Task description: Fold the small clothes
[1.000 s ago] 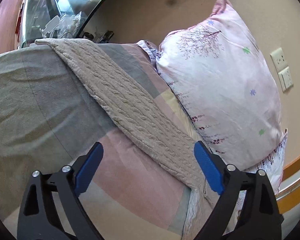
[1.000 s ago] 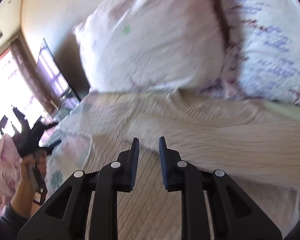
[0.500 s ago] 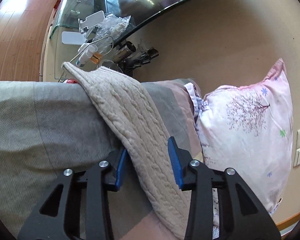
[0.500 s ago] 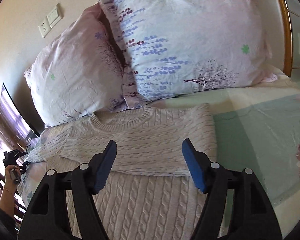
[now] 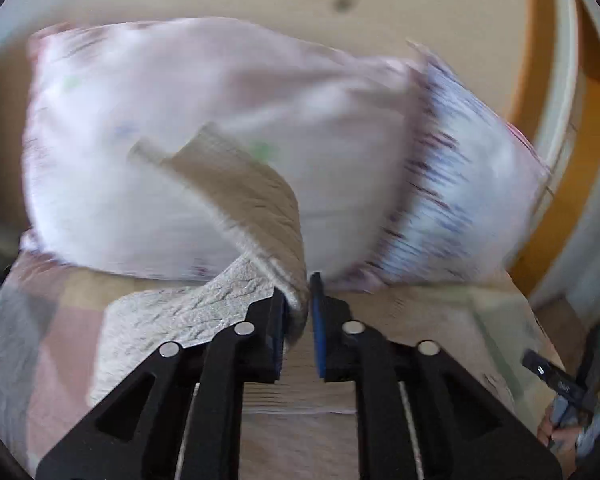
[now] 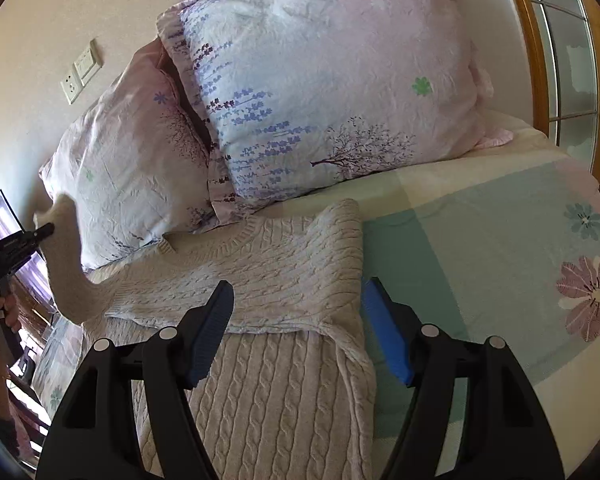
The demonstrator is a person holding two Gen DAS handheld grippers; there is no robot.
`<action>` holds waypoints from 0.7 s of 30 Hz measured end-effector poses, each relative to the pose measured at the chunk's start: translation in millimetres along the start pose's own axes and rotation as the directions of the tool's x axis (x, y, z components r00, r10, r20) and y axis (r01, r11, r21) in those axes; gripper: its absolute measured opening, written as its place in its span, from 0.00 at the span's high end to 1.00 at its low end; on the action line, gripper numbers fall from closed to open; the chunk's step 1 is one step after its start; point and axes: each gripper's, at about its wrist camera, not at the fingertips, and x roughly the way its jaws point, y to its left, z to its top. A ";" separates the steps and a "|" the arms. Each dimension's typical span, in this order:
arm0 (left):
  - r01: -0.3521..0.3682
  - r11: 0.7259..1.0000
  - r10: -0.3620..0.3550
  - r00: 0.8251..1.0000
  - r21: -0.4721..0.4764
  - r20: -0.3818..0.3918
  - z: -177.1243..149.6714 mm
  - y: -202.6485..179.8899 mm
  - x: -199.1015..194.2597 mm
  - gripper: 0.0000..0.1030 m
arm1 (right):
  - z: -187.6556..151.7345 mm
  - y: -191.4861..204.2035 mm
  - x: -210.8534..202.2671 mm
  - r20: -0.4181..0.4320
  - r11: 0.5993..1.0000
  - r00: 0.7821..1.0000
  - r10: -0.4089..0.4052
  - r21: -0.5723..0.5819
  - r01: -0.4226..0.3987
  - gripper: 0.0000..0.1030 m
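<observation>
Since half a second ago the left sleeve (image 5: 252, 200) has been lifted off the bed edge and swung up in front of the pillows (image 6: 300, 92), the left view being blurred by that motion. It is clamped between the closed fingers of the left gripper (image 5: 300, 300) and rises ahead of and above the tips; from the right view it is seen standing up from the sweater (image 6: 260, 280) at far left. The right gripper (image 6: 300, 320) is held wide apart, nothing between its fingers, just above the sweater, whose right sleeve (image 6: 284, 276) lies already folded across the chest, ahead of and between the tips. The sleeve-folding step is judged to be in hand. For the next move, the left sleeve would need to be carried across the chest, laid flat over the other, and released without dragging the body out of line
</observation>
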 end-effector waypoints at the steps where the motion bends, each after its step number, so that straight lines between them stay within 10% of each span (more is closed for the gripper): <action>1: 0.083 0.994 -0.079 0.995 0.072 -0.061 -13.7 -41.9 21.5 0.46 | -2.8 -3.1 0.0 -0.010 1.000 1.000 0.002 0.008 -0.002 0.33; 5: 0.135 0.971 -0.087 0.969 0.199 -0.233 -65.2 -93.6 56.1 0.39 | -20.0 -17.0 -14.6 -0.070 0.999 0.998 0.009 0.037 -0.006 0.33; 11: 0.025 1.000 -0.026 0.966 -0.009 -0.255 -111.4 8.0 -17.1 0.39 | -58.1 -46.2 -54.6 -0.165 0.992 0.985 0.052 0.120 -0.033 0.33; 18: -0.028 0.967 -0.051 0.953 -0.253 -0.300 -201.5 74.3 -97.5 0.41 | -115.1 -47.9 -77.7 -0.227 0.957 0.950 0.215 0.244 -0.158 0.43; 21: 0.016 0.955 -0.099 0.959 -0.297 -0.265 -230.4 70.8 -118.6 0.48 | -132.3 -36.1 -81.4 -0.269 0.933 0.912 0.310 0.268 -0.238 0.66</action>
